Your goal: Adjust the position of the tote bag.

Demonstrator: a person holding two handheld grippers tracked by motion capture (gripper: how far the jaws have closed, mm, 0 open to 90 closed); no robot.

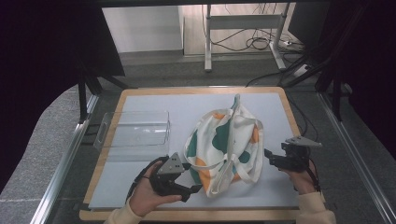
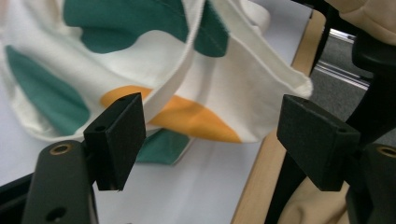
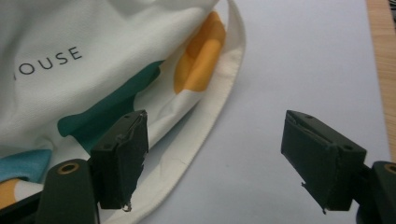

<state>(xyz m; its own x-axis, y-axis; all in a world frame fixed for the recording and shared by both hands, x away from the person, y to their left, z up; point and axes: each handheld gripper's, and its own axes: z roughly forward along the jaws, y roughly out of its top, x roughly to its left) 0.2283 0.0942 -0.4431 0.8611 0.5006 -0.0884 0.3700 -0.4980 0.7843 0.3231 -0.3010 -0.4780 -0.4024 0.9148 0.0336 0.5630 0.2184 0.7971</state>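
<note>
While I hold both tools low at the near edge of the table (image 1: 112,100), my left gripper (image 1: 194,188) sits with its jaws spread wide and nothing between them, aimed at the near corner of the cloth bag (image 1: 224,149). In the left gripper view that bag (image 2: 140,70) lies just ahead of my jaws, one cream strap (image 2: 180,74) running slantwise across it just above my left pad, apart from it. My right gripper (image 1: 268,156) is spread as well and holds nothing; the bag's edge (image 3: 205,121) lies just ahead of its left jaw, bare grey mat ahead of the other. Farther off, beyond my left gripper, a clear plastic tray (image 1: 135,128) stands apart from the bag.
</note>
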